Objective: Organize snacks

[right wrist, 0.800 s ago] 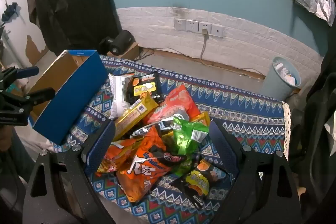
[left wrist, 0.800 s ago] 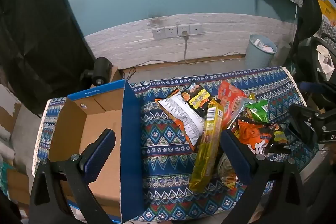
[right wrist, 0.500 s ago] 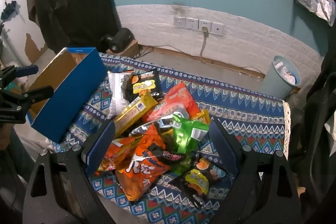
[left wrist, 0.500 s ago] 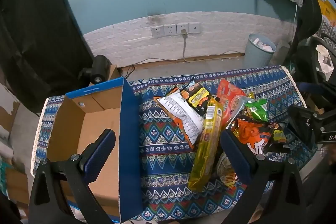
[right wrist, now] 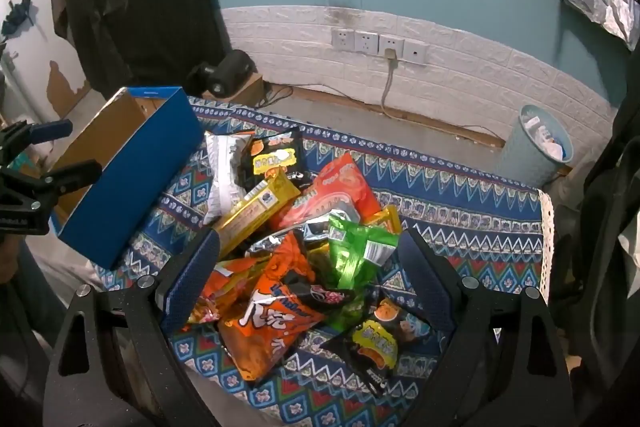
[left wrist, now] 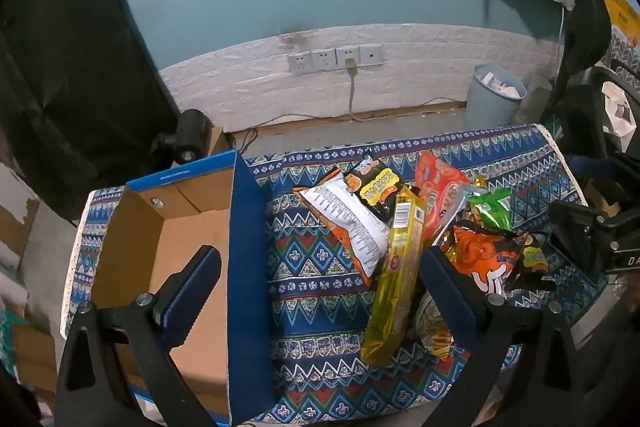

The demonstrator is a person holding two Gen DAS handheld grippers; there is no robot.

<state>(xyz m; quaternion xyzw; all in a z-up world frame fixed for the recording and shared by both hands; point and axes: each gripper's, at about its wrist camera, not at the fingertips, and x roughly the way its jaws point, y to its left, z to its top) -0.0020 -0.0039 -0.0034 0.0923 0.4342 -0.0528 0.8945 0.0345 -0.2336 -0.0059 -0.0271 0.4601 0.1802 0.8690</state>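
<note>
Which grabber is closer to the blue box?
Left. The left gripper hangs right over the blue box, one finger above its cardboard inside. The right gripper hovers over the snack pile, off to the box's side.

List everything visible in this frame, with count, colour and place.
cardboard box: one, blue outside, brown inside, left on the cloth, nothing seen inside.
snack packets: a heap; exact count unclear; orange, red, green, black-yellow, white, right of the box.
long yellow packet: one, leaning on the heap.
patterned cloth: one, blue, covers the table.
waste bin: one, pale blue, by the wall.
wall sockets: four, white.
left gripper: fingers open, empty.
right gripper: fingers open, above the heap.
</note>
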